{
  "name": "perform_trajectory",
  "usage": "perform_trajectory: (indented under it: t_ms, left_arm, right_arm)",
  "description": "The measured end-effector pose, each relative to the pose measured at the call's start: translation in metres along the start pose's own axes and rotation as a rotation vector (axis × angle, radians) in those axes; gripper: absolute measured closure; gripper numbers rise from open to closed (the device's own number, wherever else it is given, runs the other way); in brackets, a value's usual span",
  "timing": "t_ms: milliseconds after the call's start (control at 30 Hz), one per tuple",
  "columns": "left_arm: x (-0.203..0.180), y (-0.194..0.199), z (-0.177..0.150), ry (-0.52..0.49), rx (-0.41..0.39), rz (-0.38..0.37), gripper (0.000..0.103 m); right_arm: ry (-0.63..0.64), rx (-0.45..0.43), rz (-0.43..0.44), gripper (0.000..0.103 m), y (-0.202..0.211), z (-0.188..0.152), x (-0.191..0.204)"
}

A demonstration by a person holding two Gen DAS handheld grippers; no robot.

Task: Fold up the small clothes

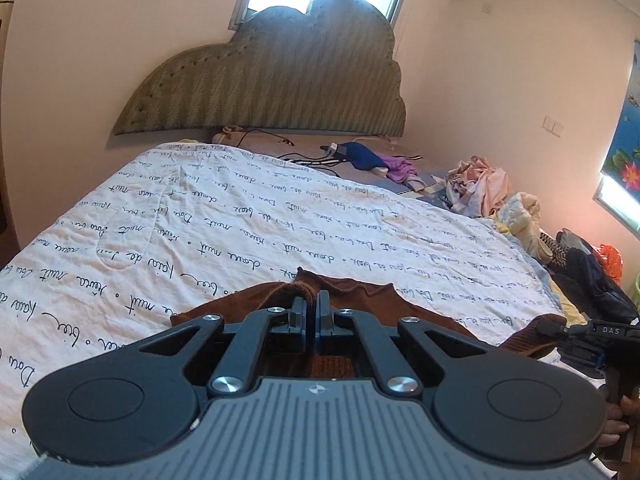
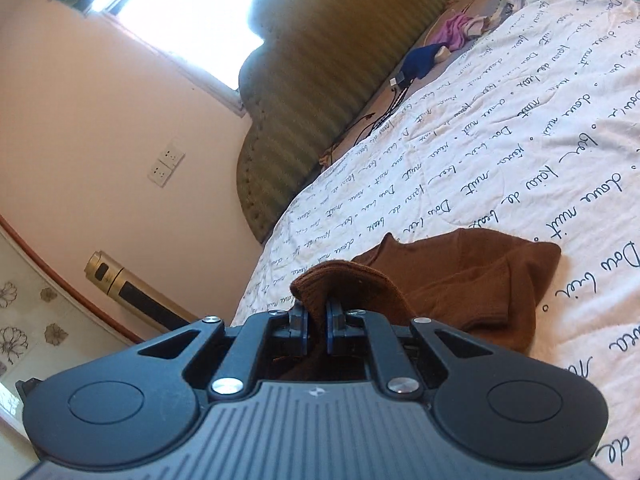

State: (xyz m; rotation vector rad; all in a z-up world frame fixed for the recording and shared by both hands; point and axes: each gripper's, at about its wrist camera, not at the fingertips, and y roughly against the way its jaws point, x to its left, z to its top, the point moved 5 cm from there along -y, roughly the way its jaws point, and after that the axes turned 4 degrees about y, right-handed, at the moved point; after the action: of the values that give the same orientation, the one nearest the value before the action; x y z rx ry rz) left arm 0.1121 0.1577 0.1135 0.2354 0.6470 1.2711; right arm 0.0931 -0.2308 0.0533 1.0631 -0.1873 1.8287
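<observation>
Brown garment pinched by both hand-held grippers, its near part hidden.

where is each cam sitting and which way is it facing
Left wrist: on the left gripper, facing along the bed toward the headboard; its jaws pinch the brown garment; the right gripper and fingers show at right.
Right wrist: on the right gripper, rolled, facing the headboard and wall sockets; its jaws pinch the garment's ribbed edge.
Shared: brown garment, script-printed quilt, headboard, blue cloth.
</observation>
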Motion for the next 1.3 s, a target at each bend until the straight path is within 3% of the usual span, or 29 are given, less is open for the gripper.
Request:
perform_trajectory:
  t_ms: [167,333,400,433,467,567,633,700,767,833,1033,1100,1167,1300]
  left_arm:
    - [0.013,-0.062,0.003,0.004,0.057,0.099,0.1]
    - [0.043,-0.116,-0.007,0.109,0.128,0.158,0.097]
    - [0.06,-0.13,-0.011,0.191,0.142,0.169,0.073]
    - [0.068,-0.133,-0.012,0.245,0.139,0.166,0.046]
    - [0.076,-0.133,-0.011,0.301,0.119,0.161,0.026]
    - [0.089,-0.12,-0.005,0.372,0.049,0.153,0.02]
    - [0.088,-0.107,0.0,0.335,0.04,0.168,0.02]
    - [0.082,-0.094,0.0,0.233,0.029,0.199,0.018]
    - [0.07,-0.081,-0.005,0.094,0.025,0.237,0.01]
    - [0.061,-0.072,-0.011,-0.021,0.021,0.278,0.009]
    - [0.017,-0.063,-0.037,-0.282,0.047,0.218,0.006]
    - [0.005,-0.065,-0.048,-0.366,0.045,0.26,0.005]
    - [0.007,-0.064,-0.057,-0.367,0.055,0.261,0.005]
    - [0.03,-0.057,-0.077,-0.246,0.124,0.212,0.004]
  right_arm:
    - [-0.048,0.005,-0.046,0.095,-0.038,0.011,-0.018]
    - [-0.105,0.032,-0.106,0.093,-0.077,0.012,-0.044]
    - [-0.115,0.063,-0.144,0.092,-0.093,0.009,-0.055]
    - [-0.119,0.075,-0.174,0.089,-0.099,0.007,-0.06]
    - [-0.121,0.086,-0.205,0.087,-0.104,0.005,-0.066]
    - [-0.1,0.091,-0.254,0.072,-0.106,0.002,-0.074]
    - [-0.066,0.072,-0.235,0.051,-0.095,0.002,-0.07]
    - [-0.011,0.045,-0.214,0.035,-0.075,0.004,-0.061]
    - [0.046,0.008,-0.192,0.034,-0.054,0.004,-0.052]
    - [0.077,0.007,-0.182,0.033,-0.035,0.0,-0.047]
    - [0.112,0.124,-0.195,0.032,-0.004,-0.035,-0.053]
    - [0.115,0.165,-0.174,0.031,0.003,-0.051,-0.056]
    - [0.13,0.217,-0.141,0.031,0.007,-0.068,-0.056]
    - [0.16,0.262,-0.093,0.031,0.01,-0.093,-0.052]
